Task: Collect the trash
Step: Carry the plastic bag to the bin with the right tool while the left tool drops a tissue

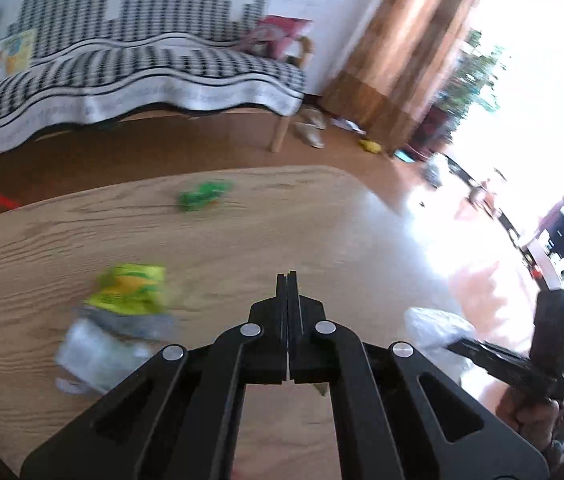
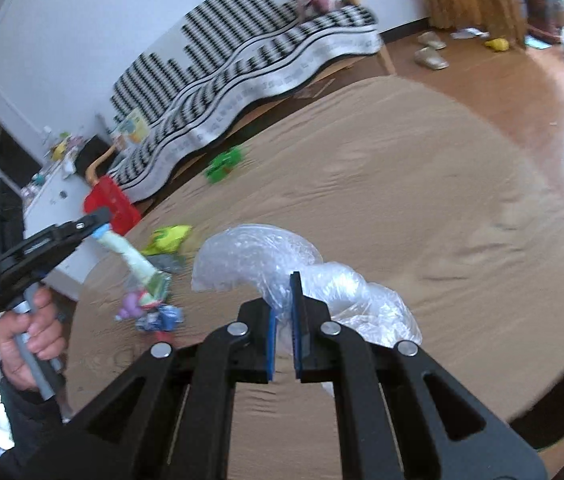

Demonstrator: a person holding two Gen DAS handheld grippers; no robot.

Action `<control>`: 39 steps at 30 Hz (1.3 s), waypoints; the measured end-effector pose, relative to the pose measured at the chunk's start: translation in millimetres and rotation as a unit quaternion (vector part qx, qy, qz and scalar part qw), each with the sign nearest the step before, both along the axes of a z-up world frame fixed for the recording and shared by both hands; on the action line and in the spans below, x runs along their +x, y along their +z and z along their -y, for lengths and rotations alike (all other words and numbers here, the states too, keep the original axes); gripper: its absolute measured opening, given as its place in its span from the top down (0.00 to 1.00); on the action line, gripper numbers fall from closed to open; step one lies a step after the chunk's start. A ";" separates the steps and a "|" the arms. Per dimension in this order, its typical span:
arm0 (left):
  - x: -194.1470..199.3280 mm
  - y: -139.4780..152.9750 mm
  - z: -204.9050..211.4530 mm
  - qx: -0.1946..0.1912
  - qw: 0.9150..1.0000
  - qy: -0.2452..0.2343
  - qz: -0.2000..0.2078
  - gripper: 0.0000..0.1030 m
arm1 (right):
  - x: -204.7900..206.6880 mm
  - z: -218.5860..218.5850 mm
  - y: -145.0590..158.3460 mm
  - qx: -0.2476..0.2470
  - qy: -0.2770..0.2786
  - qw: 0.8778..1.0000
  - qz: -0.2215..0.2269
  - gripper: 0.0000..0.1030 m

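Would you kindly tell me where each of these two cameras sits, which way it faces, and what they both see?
Left wrist: behind the shut left gripper, facing across the oval wooden table toward the checkered sofa; the right gripper shows at right.
Right wrist: behind the right gripper, its fingers closed on a crumpled clear plastic bag; the left gripper, pinching a pale wrapper, and the left hand show at left.
Shared: table, sofa, green crumpled wrapper, yellow-green snack packet.

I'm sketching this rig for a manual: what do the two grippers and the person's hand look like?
Both are matte black scissor linkages with round silver pivot pins. The right gripper has blue pads inside its fingers; the left gripper shows none. The bare left hand grips a grey handle, with a dark sleeve below. No cables are visible.
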State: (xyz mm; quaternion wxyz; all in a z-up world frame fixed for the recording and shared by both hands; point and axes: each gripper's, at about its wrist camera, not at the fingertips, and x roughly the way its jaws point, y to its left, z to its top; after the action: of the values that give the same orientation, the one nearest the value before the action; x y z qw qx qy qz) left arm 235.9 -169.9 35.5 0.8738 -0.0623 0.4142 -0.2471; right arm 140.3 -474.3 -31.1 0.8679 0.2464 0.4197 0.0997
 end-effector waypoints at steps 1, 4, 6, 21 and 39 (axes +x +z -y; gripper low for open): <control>-8.4 0.8 20.6 0.002 1.000 -0.019 0.003 1.00 | -7.2 11.6 -0.9 -0.005 -0.012 1.000 0.000 0.93; -33.2 -1.5 77.4 0.008 0.997 -0.071 0.007 1.00 | -34.3 55.3 -6.2 -0.025 -0.057 0.998 -0.006 0.93; -49.8 -6.0 113.4 0.013 0.994 -0.105 0.007 1.00 | -56.4 90.6 -11.7 -0.047 -0.096 0.994 -0.016 0.93; -173.4 -81.9 328.3 0.047 0.948 -0.314 -0.003 1.00 | -150.6 245.3 -90.6 -0.105 -0.251 0.948 -0.166 0.93; -168.8 -134.7 394.4 0.045 0.940 -0.339 -0.018 0.87 | -158.4 262.6 -98.0 -0.101 -0.287 0.935 -0.185 0.93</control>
State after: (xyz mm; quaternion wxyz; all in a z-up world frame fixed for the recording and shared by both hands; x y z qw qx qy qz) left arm 67.1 -564.4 -99.1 0.7324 0.1168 0.4373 -0.5086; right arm -18.1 -736.9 -129.1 0.7869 0.2811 0.4924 -0.2437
